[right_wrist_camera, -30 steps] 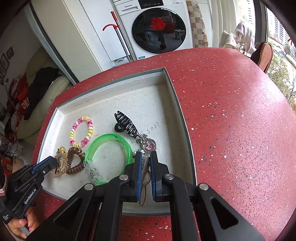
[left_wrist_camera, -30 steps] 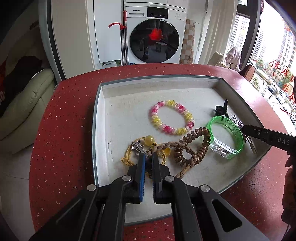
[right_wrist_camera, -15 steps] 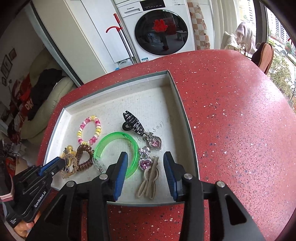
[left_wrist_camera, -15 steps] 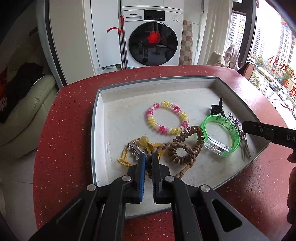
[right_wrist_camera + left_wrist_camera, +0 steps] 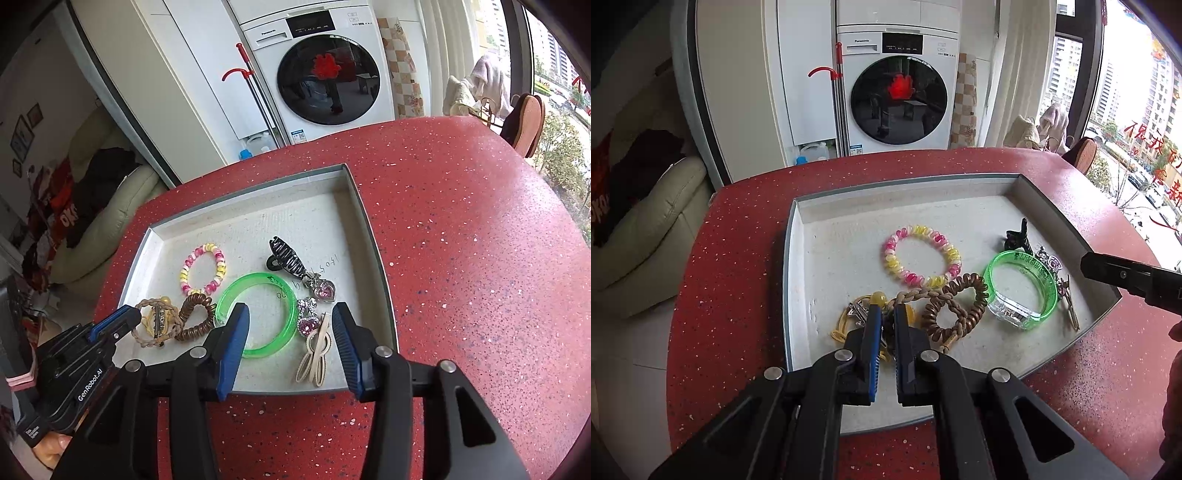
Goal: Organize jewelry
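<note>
Your right claw (image 5: 290, 332) has gone from pinched on the beige hair clip (image 5: 316, 356) a second ago to fully spread and drawn back; the clip now lies loose at the near right corner of the shallow grey tray (image 5: 373, 236), just beside two pink heart charms (image 5: 314, 312). That reads as a finished placement, with small metal and clip pieces kept to the right side.

Your left claw (image 5: 884, 317) is nearly together, low over the yellow cord with amber bead (image 5: 877, 297) at the tray's near left. Whether it truly grips the cord or the braided tan ring (image 5: 925, 295), you cannot tell from here; the tips hide the contact.

Jewelry all sits inside the tray on the red speckled surface (image 5: 480, 258):
- pink-and-yellow coil bracelet (image 5: 921, 256), alone, mid-tray
- brown spiral hair tie (image 5: 956, 310), touching the braided ring
- translucent green plastic bangle (image 5: 1019, 293), centre right
- black striped claw clip (image 5: 286, 254), behind the hearts

The left cluster looks tangled; expect neighbours to drag along.
</note>
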